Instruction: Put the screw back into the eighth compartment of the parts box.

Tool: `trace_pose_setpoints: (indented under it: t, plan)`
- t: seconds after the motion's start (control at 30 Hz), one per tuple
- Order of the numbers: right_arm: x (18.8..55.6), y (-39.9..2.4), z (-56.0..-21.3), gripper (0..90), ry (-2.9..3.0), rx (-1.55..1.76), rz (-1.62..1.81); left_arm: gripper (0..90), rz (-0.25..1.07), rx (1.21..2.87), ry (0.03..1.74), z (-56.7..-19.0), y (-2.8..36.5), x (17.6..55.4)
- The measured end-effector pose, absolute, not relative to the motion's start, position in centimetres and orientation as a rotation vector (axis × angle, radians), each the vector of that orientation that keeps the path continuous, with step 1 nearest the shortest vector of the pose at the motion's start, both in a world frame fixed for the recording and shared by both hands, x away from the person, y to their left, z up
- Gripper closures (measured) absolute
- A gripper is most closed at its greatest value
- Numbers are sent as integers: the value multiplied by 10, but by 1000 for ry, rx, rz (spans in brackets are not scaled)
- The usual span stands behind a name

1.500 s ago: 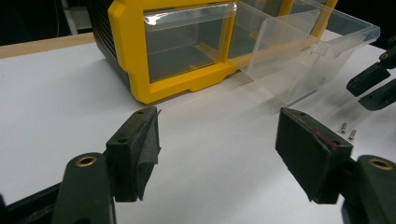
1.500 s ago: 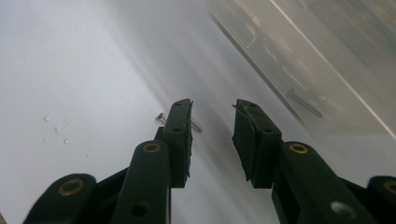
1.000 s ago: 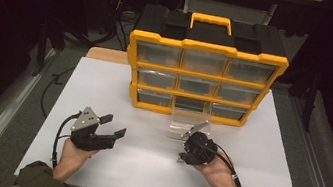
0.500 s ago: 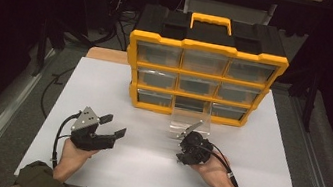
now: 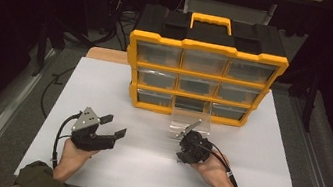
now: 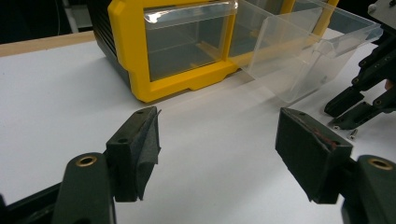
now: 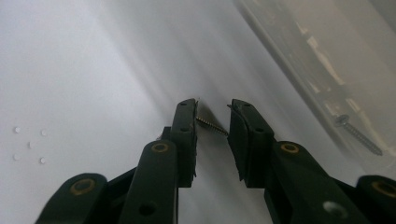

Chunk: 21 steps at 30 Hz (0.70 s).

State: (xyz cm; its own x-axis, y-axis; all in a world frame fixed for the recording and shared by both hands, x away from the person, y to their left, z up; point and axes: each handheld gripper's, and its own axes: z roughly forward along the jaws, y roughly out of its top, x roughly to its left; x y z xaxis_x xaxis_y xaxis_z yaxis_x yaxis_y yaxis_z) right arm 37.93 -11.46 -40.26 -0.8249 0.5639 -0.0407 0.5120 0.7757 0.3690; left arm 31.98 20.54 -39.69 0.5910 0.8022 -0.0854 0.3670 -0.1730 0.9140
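Lying on the white table (image 5: 118, 96) between the two black jaws of the right gripper (image 7: 213, 122), a small dark screw (image 7: 211, 126), crosswise in the gap, its ends very near both pads; whether already pinched, cannot tell, so better taken as not yet gripped. Jaws narrow, and just been closing around it. Looks very light, stiff and hard, thin, with a thread; likely to roll or flip away if pressed at one tip only. Best taken across the middle of the shank, pads square to it, closing slowly. At about two o'clock from the screw in the right gripper view, a clear plastic drawer (image 5: 191, 122), pulled out of the organizer, with a second screw (image 7: 357, 134) seen through its wall. Beyond the drawer at twelve o'clock in the high view, the yellow and black organizer (image 5: 205, 67) with its rows of clear drawers. At nine o'clock from the right gripper (image 5: 186, 138) in the high view, well apart, the left gripper (image 5: 114, 125), jaws wide and holding nothing, resting low over the table.
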Motion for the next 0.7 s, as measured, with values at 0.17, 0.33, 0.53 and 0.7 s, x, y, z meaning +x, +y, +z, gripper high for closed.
trace_pose_setpoints:
  t: [0.17, 0.33, 0.53, 0.7]
  plan:
    - [380, -113, -403, 732, 2820, 847, 527, 310, 520, 1776, 960, -397, 205, 320]
    - [382, -113, -403, 726, 2835, 858, 524, 311, 520, 1775, 959, -397, 204, 320]
    - [383, -114, -403, 753, 2840, 855, 519, 311, 519, 1778, 959, -397, 204, 320]
    - [383, -114, -402, 763, 2841, 851, 515, 312, 519, 1779, 960, -397, 204, 320]
